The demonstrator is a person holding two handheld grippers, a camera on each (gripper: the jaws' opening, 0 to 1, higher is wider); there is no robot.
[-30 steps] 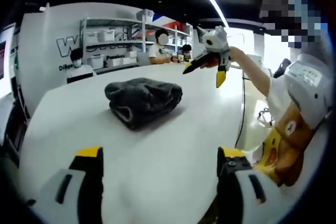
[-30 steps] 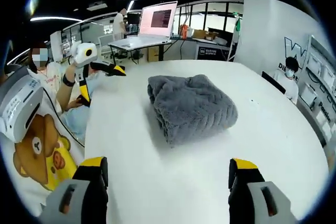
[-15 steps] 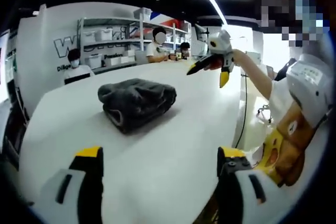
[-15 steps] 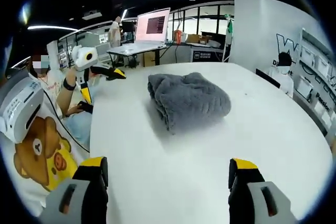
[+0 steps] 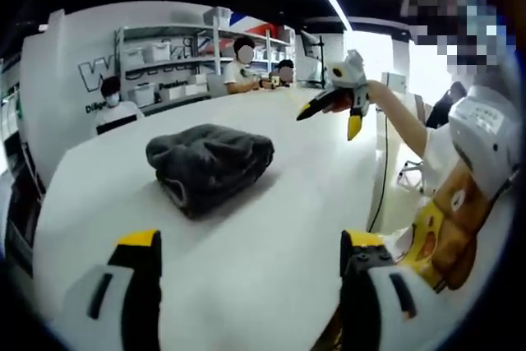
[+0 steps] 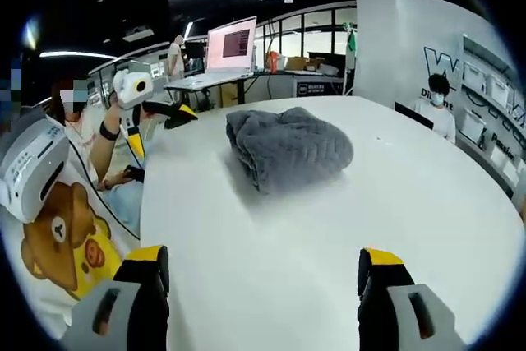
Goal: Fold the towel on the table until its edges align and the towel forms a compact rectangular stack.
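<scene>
Towel (image 5: 209, 163) sits folded into a thick grey bundle (image 6: 286, 149) on the white counter (image 6: 345, 236), roughly in the middle of it, nothing touching it. From where I stand the fold looks nearly done, but the stack is lumpy and rounded, not a crisp rectangle, and the layered end shows rolled edges that may not line up.

The risk, as I judge it, is stopping too soon: if the hands pull away now, the springy pile could relax and the top layer could slump off the lower ones. Going back in carries its own hazard. A pinch on only the top layer would drag it and undo the fold, and a push from one side would slide the whole bundle across the smooth counter.

Both grippers are held well clear of the towel, above the counter's near edge. The left gripper (image 5: 251, 265) points toward the towel with its fingers spread wide and nothing between them. The right gripper (image 6: 263, 281) does the same from the other side, fingers wide and empty.

In the left gripper view the right gripper shows raised off beyond the towel, held in the person's hand (image 5: 341, 98) with the arm stretched out. In the right gripper view the left gripper shows lifted beside the counter's edge, well apart from the towel.
</scene>
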